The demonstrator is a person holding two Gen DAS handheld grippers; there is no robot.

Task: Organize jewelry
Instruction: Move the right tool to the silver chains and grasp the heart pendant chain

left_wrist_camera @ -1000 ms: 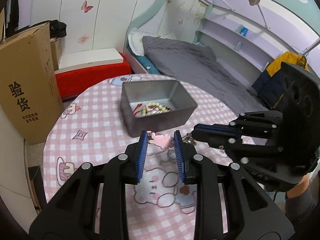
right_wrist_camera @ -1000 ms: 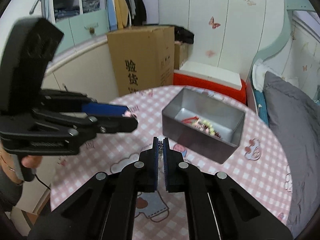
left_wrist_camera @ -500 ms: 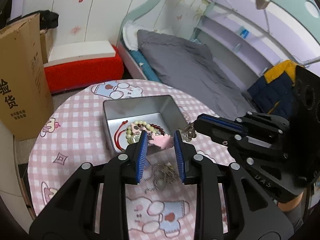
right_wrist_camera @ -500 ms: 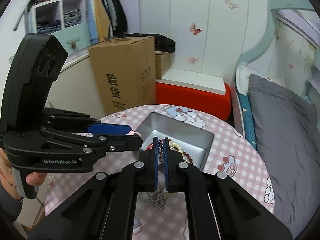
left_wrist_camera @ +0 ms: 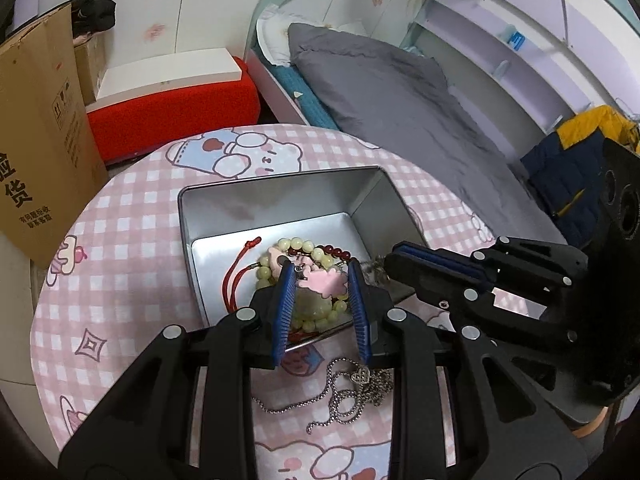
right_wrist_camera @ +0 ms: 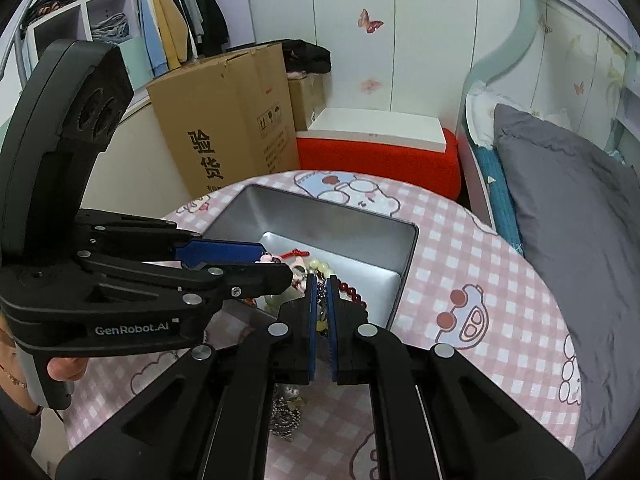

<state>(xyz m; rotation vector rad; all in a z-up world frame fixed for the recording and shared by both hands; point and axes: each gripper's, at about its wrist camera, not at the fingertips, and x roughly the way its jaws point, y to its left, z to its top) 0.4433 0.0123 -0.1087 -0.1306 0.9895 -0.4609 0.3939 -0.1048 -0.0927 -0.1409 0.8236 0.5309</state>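
Observation:
A grey metal tin (left_wrist_camera: 372, 200) stands on the round table and holds bead bracelets (left_wrist_camera: 304, 246) and a red cord (left_wrist_camera: 236, 268). My left gripper (left_wrist_camera: 320, 280) is shut on a pink charm (left_wrist_camera: 326, 282), held just above the tin's near part. A silver chain (left_wrist_camera: 352, 392) with a heart pendant hangs from it below the fingers. My right gripper (right_wrist_camera: 321, 282) is shut on the silver chain (right_wrist_camera: 321, 296), over the tin (right_wrist_camera: 404, 264). Its loose end (right_wrist_camera: 286, 412) dangles below. In the right wrist view the left gripper (right_wrist_camera: 276, 266) is close on the left.
The table has a pink checked cloth (left_wrist_camera: 132, 264) with cartoon prints. A large cardboard box (right_wrist_camera: 228, 120) and a red storage bench (right_wrist_camera: 380, 156) stand beyond the table. A bed with a grey quilt (left_wrist_camera: 384, 80) lies at the right.
Both grippers have risen and moved forward together, carrying the charm and chain from beside the tin to over its near part. The chain now hangs above the table.

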